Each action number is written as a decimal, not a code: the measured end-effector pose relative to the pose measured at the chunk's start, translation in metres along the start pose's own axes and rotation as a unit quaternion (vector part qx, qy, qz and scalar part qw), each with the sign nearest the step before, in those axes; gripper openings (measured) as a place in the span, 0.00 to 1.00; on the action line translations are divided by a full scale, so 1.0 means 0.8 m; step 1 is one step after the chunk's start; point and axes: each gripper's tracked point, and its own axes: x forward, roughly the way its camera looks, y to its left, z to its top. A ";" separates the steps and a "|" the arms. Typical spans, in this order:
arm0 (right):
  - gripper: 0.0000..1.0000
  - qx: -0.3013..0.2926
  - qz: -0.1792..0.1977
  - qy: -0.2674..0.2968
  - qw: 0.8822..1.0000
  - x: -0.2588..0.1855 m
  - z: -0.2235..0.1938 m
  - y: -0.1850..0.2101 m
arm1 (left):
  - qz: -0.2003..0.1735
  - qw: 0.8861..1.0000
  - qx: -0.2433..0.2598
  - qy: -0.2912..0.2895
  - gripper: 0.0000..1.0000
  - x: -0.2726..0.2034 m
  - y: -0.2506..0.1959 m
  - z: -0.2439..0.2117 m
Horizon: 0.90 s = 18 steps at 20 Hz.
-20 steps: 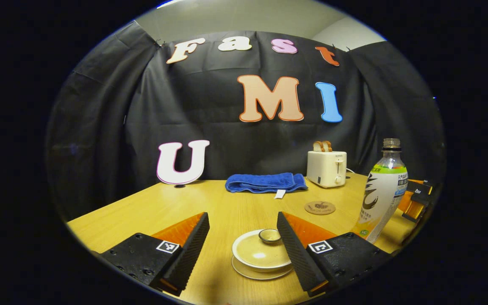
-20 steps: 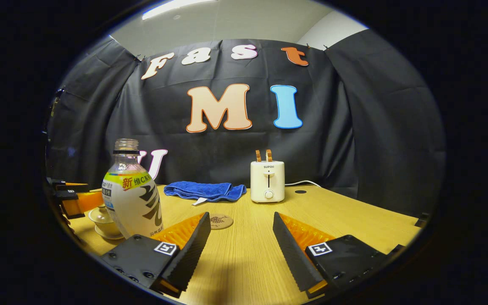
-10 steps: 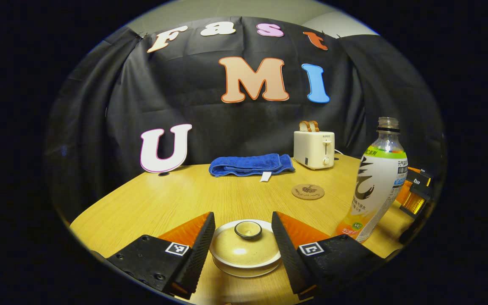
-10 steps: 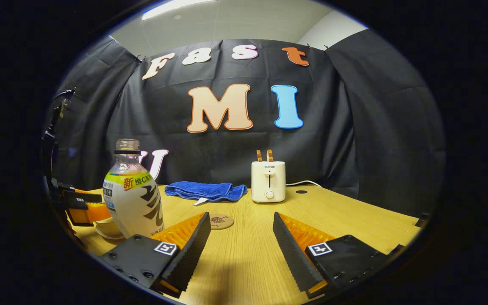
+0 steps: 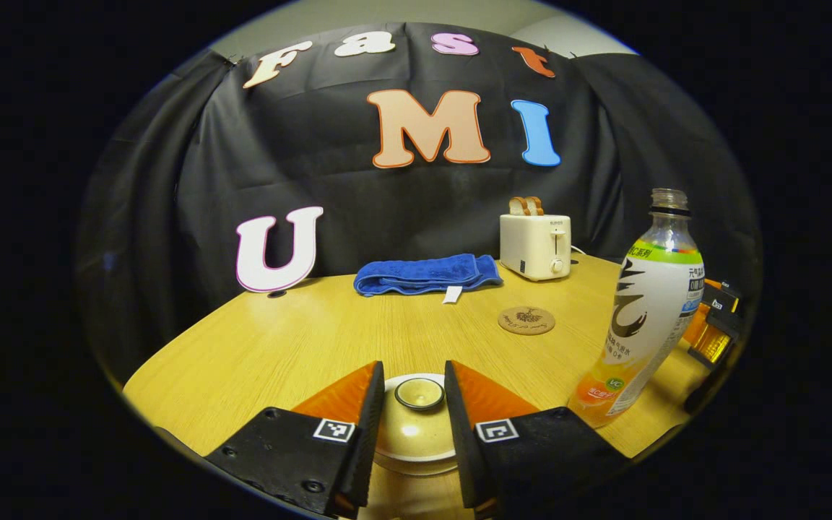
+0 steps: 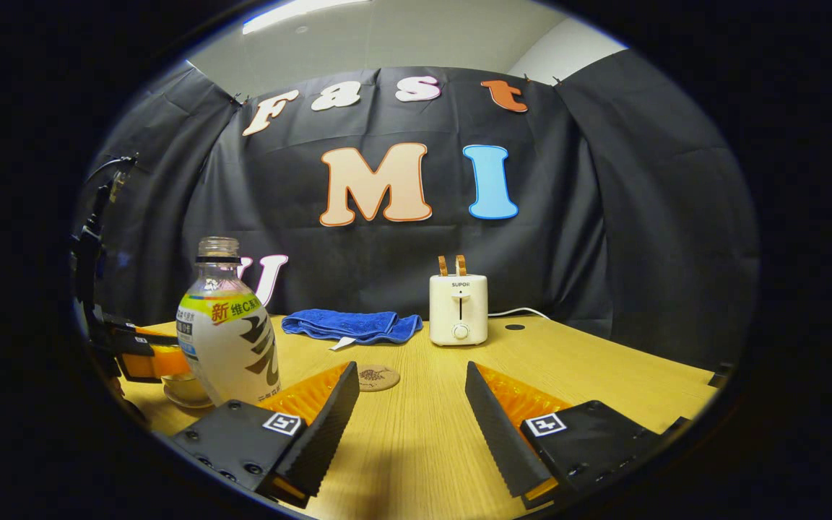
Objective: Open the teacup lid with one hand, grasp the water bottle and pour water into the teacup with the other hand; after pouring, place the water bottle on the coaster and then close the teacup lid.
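Note:
A cream lidded teacup stands on its saucer at the table's near edge. My left gripper straddles the lid's knob, jaws narrowed close to it, with a thin gap on each side. The uncapped water bottle stands upright to the right of the cup. In the right gripper view the bottle stands at the left, just beside my right gripper, which hangs open over bare table. A round brown coaster lies beyond the cup, and the same coaster lies ahead of the right gripper.
A folded blue towel and a white toaster with bread in its slots stand at the back of the wooden table. The left gripper shows over the teacup behind the bottle.
My left gripper moved forward and down over the teacup and narrowed its jaws around the lid's knob. The right gripper and the bottle stayed put.

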 end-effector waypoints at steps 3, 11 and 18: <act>0.95 0.000 0.003 0.001 1.000 0.000 -0.001 0.001 | -0.006 1.000 -0.003 -0.007 0.38 0.001 -0.003 0.003; 0.95 0.000 0.011 0.002 1.000 -0.001 -0.001 0.005 | -0.015 1.000 -0.015 -0.023 0.23 0.004 -0.005 0.005; 0.95 0.001 0.040 0.011 0.999 -0.021 -0.005 0.013 | -0.007 0.999 -0.012 -0.051 0.21 -0.002 0.001 0.026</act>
